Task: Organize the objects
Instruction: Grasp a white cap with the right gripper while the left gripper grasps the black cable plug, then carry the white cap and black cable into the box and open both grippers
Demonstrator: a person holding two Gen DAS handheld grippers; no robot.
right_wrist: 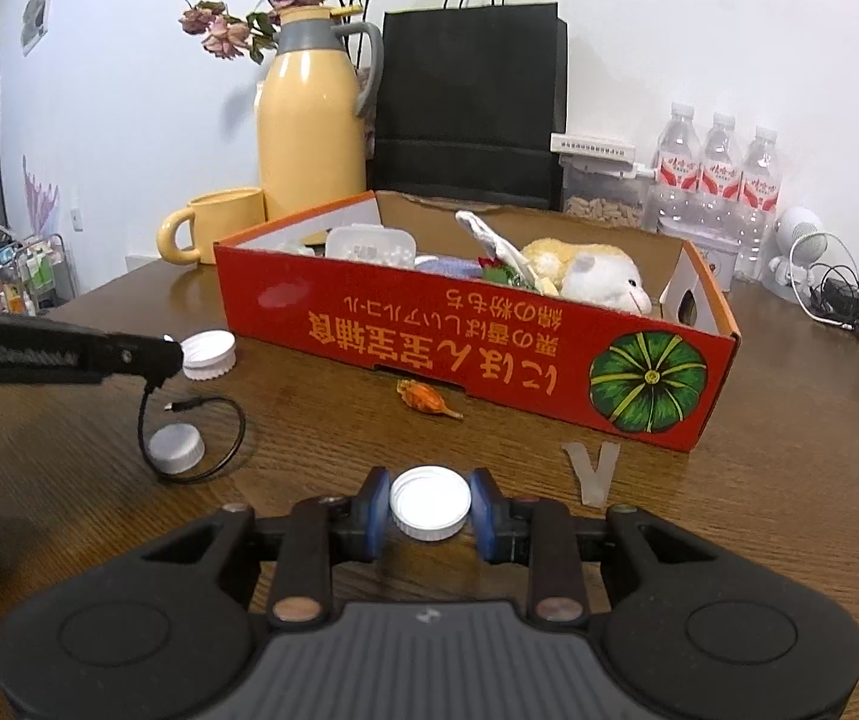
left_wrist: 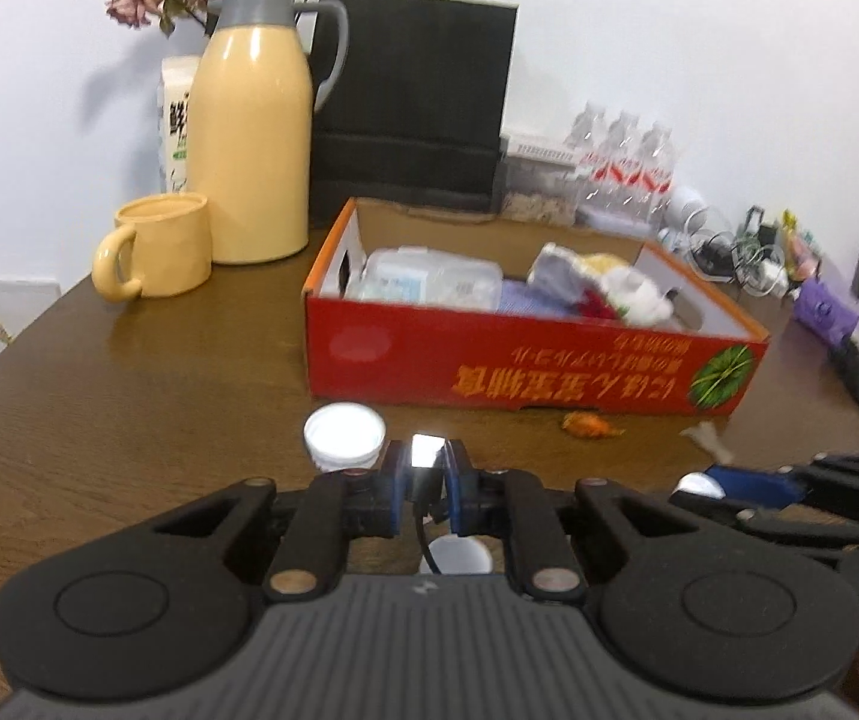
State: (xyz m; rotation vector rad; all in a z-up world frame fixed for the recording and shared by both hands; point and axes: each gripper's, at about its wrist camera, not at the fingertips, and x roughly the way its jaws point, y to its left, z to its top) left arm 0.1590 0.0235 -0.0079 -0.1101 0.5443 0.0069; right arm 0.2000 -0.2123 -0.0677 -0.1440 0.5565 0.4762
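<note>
Cable plug (left_wrist: 426, 451), small and shiny, sat pinched between the blue pads of the left gripper (left_wrist: 425, 468), whose jaws had closed on it, and its thin black cable (right_wrist: 189, 438) hung down from there and lay in a loop on the brown wooden table (left_wrist: 129, 396). Inside that loop rested a white bottle cap (right_wrist: 176, 448), and a second white cap (right_wrist: 209, 354) lay on the table just beyond the left gripper's tip, near the front wall of the red cardboard box (right_wrist: 477, 336). The right gripper (right_wrist: 429, 510) was clamped on a third white cap (right_wrist: 429, 510), its pads pressing the rim on either side, low over the table in front of the box. The box held a clear plastic container (left_wrist: 429, 282), a soft white and yellow plush toy (right_wrist: 585, 276) and some cloth. An orange dried bud (right_wrist: 426, 399) lay on the table close to the box's front, and a grey scrap (right_wrist: 591, 471) sat nearer the right gripper. Behind the box stood a yellow thermos jug (left_wrist: 249, 138), a yellow mug (left_wrist: 159, 246), a black paper bag (left_wrist: 411, 102) and three water bottles (right_wrist: 720, 180).
</note>
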